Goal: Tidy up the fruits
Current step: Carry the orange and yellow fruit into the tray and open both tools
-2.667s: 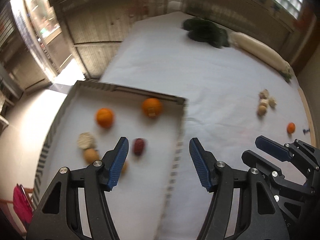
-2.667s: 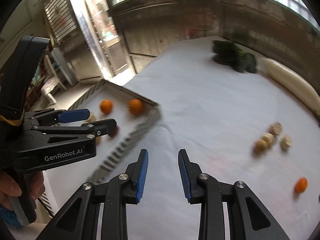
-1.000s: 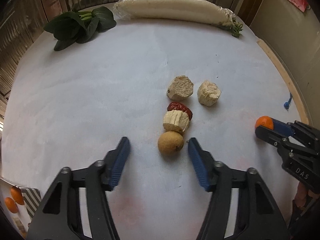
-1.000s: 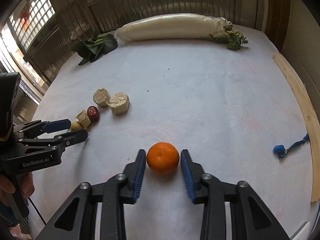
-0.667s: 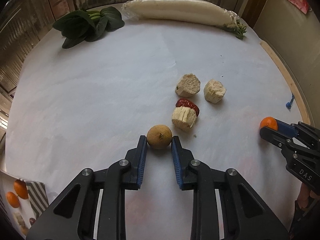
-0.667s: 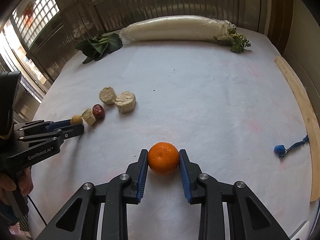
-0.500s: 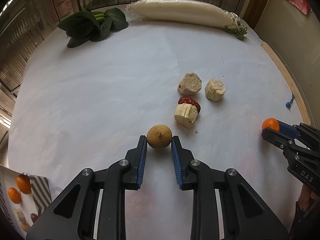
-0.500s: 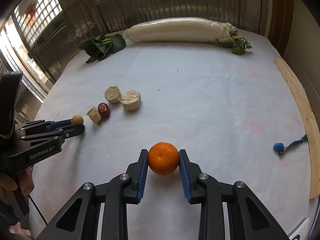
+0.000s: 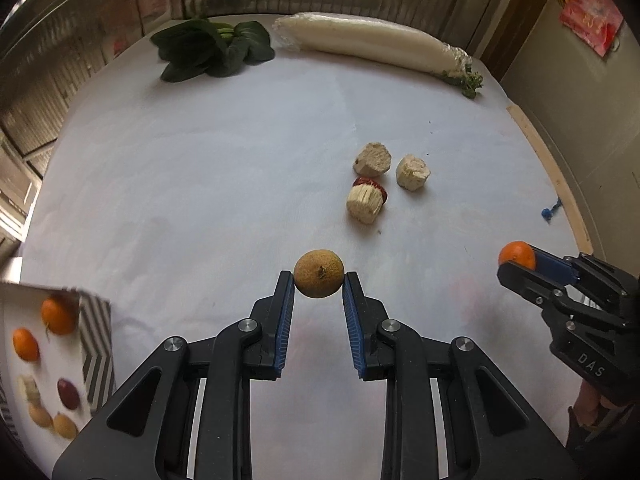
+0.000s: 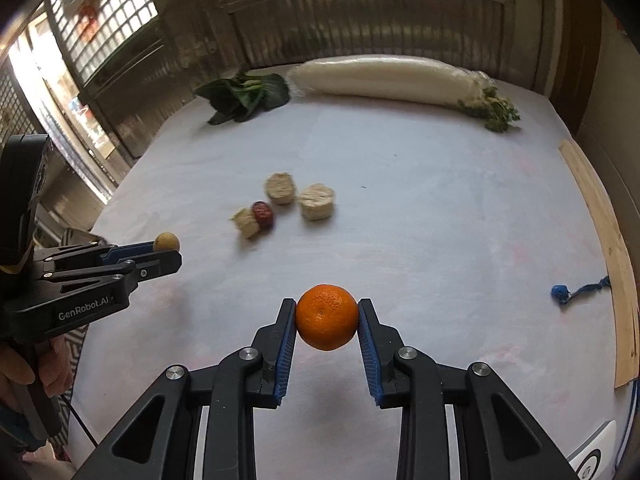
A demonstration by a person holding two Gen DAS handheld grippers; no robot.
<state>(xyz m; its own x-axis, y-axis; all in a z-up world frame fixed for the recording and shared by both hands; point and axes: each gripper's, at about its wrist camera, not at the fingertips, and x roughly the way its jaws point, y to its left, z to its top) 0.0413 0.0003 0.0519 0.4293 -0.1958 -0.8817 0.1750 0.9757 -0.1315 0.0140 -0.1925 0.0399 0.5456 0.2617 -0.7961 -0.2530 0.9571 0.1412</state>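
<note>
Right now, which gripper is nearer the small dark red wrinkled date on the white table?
Left. The left gripper, shut on a tan round fruit, sits just short of the date; the right gripper, holding the orange, is farther off.

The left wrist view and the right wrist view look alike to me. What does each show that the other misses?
Only the left wrist view shows the striped-walled tray at lower left, already holding oranges and other small fruits. Only the right wrist view shows the window grilles and the hand holding the left tongs. Both show the left tongs gripping a brown round fruit, the right tongs gripping an orange, the red date, three pale chunks, leafy greens and white radish.
</note>
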